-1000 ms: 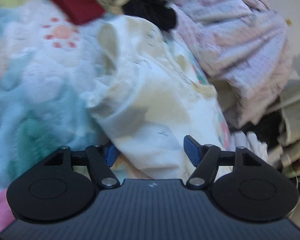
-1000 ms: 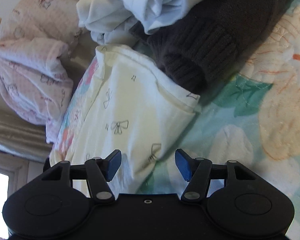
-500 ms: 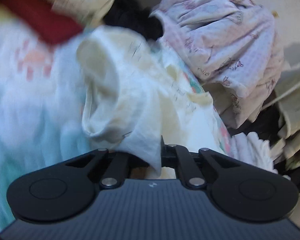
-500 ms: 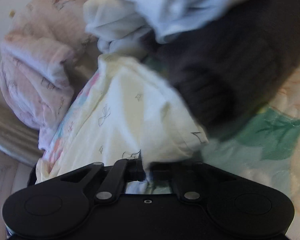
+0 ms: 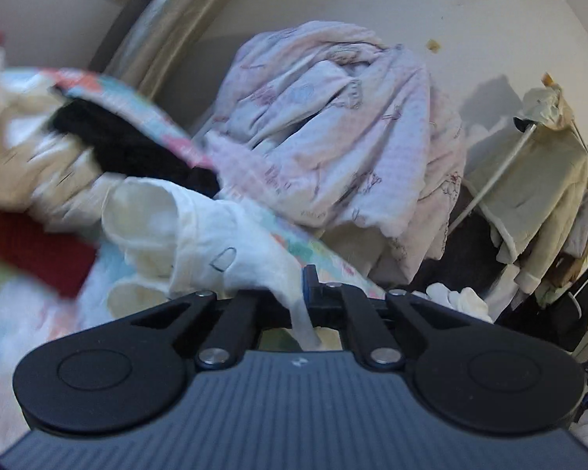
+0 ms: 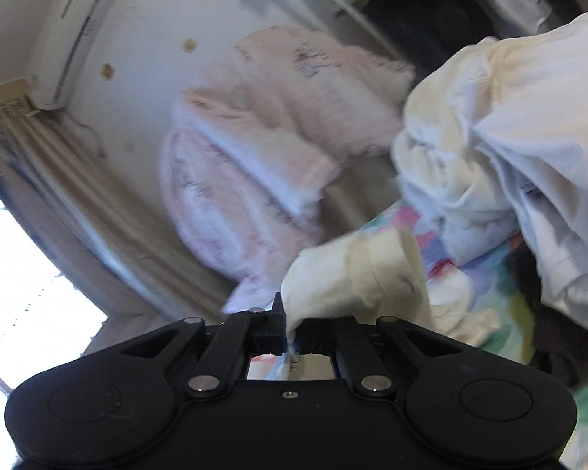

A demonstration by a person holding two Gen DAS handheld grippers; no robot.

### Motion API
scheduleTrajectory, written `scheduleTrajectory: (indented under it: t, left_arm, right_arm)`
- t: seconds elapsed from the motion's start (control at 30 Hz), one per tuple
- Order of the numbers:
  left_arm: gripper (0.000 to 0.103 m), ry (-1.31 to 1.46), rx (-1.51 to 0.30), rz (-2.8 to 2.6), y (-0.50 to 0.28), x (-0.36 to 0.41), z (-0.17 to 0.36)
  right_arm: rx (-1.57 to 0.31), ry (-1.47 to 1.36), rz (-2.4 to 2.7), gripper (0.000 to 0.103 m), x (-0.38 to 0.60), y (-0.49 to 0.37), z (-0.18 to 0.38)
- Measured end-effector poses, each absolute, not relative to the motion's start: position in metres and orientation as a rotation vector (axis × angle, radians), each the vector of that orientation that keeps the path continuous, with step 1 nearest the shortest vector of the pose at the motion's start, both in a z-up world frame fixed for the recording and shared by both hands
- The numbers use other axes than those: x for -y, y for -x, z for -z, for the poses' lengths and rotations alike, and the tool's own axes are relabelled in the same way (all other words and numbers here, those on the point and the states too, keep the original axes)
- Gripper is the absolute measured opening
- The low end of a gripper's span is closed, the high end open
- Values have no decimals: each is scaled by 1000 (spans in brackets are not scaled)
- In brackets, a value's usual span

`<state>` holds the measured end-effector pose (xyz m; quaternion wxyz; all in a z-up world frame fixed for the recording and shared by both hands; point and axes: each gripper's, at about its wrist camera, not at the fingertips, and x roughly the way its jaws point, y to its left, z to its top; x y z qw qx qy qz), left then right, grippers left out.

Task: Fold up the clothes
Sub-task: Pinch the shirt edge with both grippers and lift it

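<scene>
A cream garment with small bow prints (image 5: 200,246) hangs lifted above the flowered bed cover (image 5: 321,254). My left gripper (image 5: 300,293) is shut on one edge of it, the cloth pinched between the black fingers and trailing down behind them. In the right wrist view the same cream garment (image 6: 356,274) bunches up in front of my right gripper (image 6: 288,329), which is shut on another edge. Both views are blurred by motion.
A pink-white printed blanket (image 5: 345,133) is heaped against the wall behind. A black knit piece (image 5: 129,145), a red cloth (image 5: 31,243) and a pale blue-white garment (image 6: 529,149) lie on the bed. Coats on a rack (image 5: 537,203) stand right; curtain and window (image 6: 27,258) left.
Both grippers went from open around the cream garment lying flat to shut on its edges, then rose, lifting it off the bed; the views now tilt up toward the wall.
</scene>
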<state>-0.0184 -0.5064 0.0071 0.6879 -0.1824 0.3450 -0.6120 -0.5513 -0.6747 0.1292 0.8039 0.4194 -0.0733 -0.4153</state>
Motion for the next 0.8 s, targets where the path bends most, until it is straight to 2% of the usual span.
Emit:
scheduleTrajectory:
  t: [0.17,0.3,0.37,0.5,0.67,0.73,0.8]
  left_arm:
    - [2,446,-983,1267,17,470,21]
    - [2,373,-950,1314,9,511,11]
    - [2,323,-886,1330,0,542,-9]
    - [2,309,-714,1364,-21,578,-72]
    - [2,347,-503,1379,-24,553,-152]
    - [2,345,-456,1360,-16,533,-162]
    - [2,360,-497,1338,-7,511,-150]
  right_arm:
    - [110,-1018,833,4,640,570,-113]
    - [-19,-1058,871,5,659,558,-87]
    - [-27,-1063,866,5,681,543,-85]
    - [68,-937,791,5,720,511,-129]
    - [283,-630,676,5,716,507,-215]
    - [292,-593,673,5,707,511,-231]
    - [290,-605,665,5,696,517,-229]
